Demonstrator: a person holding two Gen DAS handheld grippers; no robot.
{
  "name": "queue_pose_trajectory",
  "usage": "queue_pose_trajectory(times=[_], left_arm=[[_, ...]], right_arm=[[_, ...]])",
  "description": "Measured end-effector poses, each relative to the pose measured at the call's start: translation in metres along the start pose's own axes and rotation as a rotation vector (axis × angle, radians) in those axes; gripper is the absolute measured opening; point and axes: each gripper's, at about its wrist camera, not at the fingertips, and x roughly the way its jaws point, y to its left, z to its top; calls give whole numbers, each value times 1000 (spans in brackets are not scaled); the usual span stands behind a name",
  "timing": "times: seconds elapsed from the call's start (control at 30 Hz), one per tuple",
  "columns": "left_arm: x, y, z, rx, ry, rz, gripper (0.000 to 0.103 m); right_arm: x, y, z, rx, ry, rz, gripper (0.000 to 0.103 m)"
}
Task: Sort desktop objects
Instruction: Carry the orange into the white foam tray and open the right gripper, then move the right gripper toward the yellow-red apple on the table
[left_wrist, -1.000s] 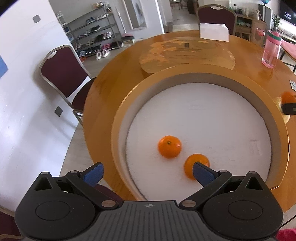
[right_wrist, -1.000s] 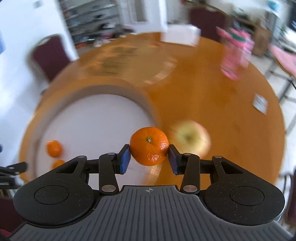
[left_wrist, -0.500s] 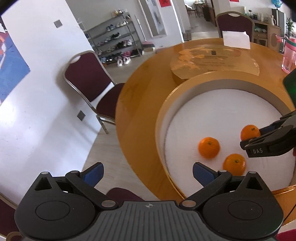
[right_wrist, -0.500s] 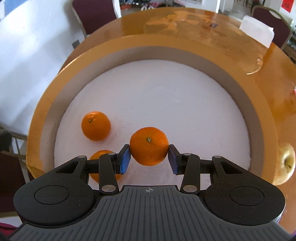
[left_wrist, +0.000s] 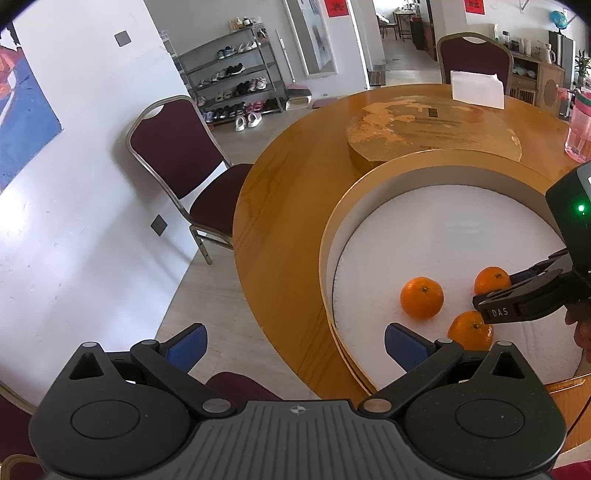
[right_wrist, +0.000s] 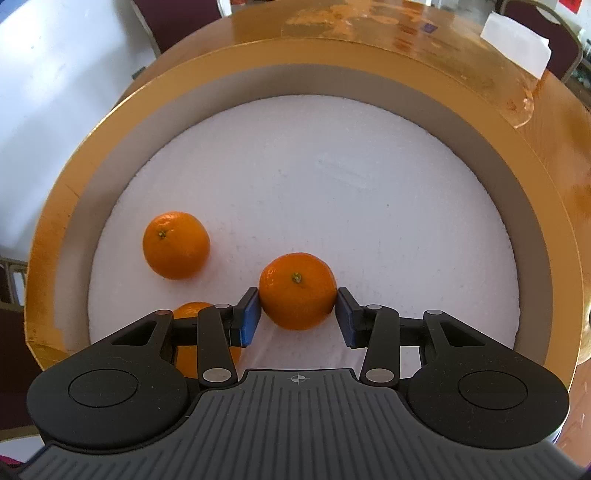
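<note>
Three mandarins lie in the gold-rimmed round tray (right_wrist: 48, 236), toward its near-left edge. From the left: a free mandarin (right_wrist: 176, 244) on the white liner; a second mandarin (right_wrist: 192, 310), mostly hidden behind the right gripper's linkage; and the held mandarin (right_wrist: 297, 290), clamped between the right gripper (right_wrist: 297, 319) pads, low over the liner, contact underneath unclear. Beyond the tray's left rim, the left gripper (left_wrist: 293, 341) hangs with jaws wide apart, empty.
</note>
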Motion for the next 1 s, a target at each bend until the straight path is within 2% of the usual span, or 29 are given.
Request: queue_pose_trajectory(times=[0.43, 0.5, 0.53, 0.67, 0.77, 0.9, 1.0], left_arm=[[-8, -12, -4, 23, -5, -26, 103], [-9, -15, -3, 28, -6, -37, 103], [-9, -17, -3, 31, -6, -44, 103], [-7, -28, -1, 46, 2, -76, 103], [-8, -38, 0, 69, 5, -104, 103], [-9, -53, 2, 103, 4, -134, 102], [-12, -62, 4, 122, -1, -145, 102]], right_arm=[[-22, -3, -8, -9, -14, 5, 64], [-32, -5, -11, 0, -30, 3, 73], [-39, -6, -13, 14, -42, -1, 74], [-72, -16, -21, 102, -115, -52, 75], [-94, -22, -27, 150, -143, -110, 87], [-114, -31, -34, 215, -136, -157, 90], [-128, -37, -40, 247, -180, -187, 90]])
